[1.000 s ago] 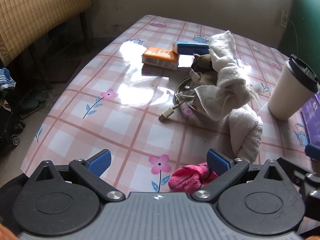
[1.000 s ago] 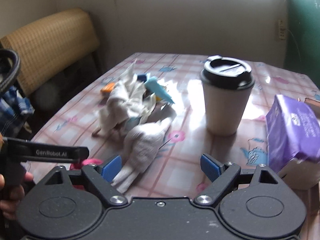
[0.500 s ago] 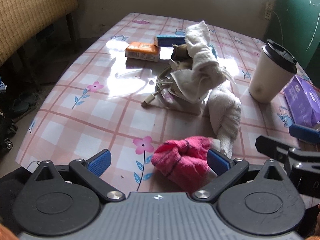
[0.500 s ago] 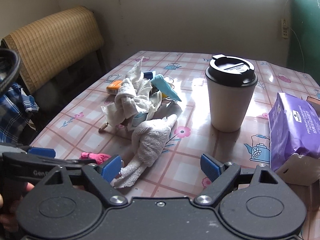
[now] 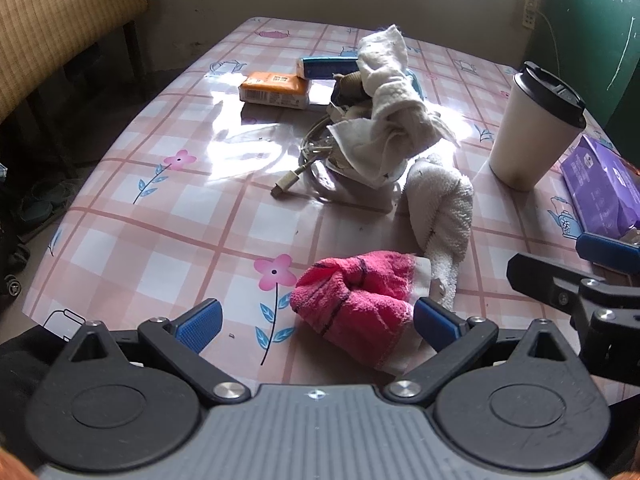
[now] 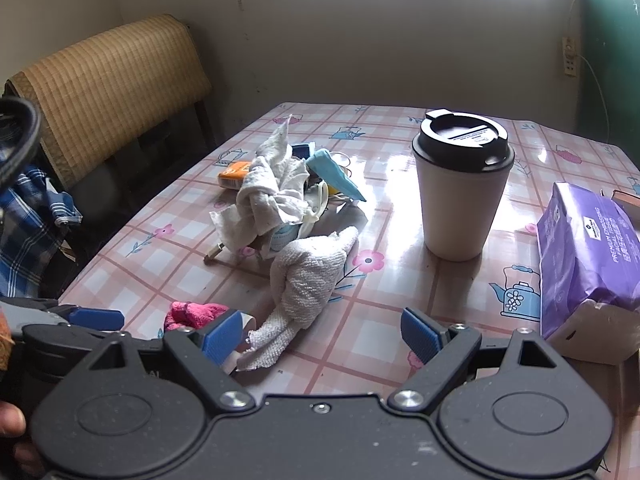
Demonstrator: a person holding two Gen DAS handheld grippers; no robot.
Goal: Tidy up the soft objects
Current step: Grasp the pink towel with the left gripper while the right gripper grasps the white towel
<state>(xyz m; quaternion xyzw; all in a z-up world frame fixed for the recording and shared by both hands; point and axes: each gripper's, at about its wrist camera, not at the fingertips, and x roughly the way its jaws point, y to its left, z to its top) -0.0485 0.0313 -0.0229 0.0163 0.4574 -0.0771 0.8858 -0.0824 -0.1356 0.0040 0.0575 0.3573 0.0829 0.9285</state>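
Note:
A crumpled pink cloth [image 5: 360, 296] lies near the table's front edge, between the open fingers of my left gripper [image 5: 316, 318], closer to the right pad. A rolled white towel [image 5: 442, 208] lies just behind it, and a knotted white rag [image 5: 390, 120] sits on a pile with a cable. In the right wrist view, my right gripper [image 6: 322, 330] is open above the table, its left pad beside the white towel's [image 6: 308, 276] tail end. The pink cloth [image 6: 190, 314] shows left of it, partly hidden, and the knotted rag [image 6: 272, 196] lies farther back.
A lidded paper cup [image 6: 462, 184] stands right of the cloths. A purple tissue pack [image 6: 586, 248] lies at the right edge. An orange packet [image 5: 276, 90] and a blue packet [image 5: 328, 67] lie at the back. A woven chair back [image 6: 108, 88] stands to the left.
My left gripper has pulled back and turned right, bringing the pink cloth fully between its fingers. The right gripper has drawn back and risen a little. Both stayed open.

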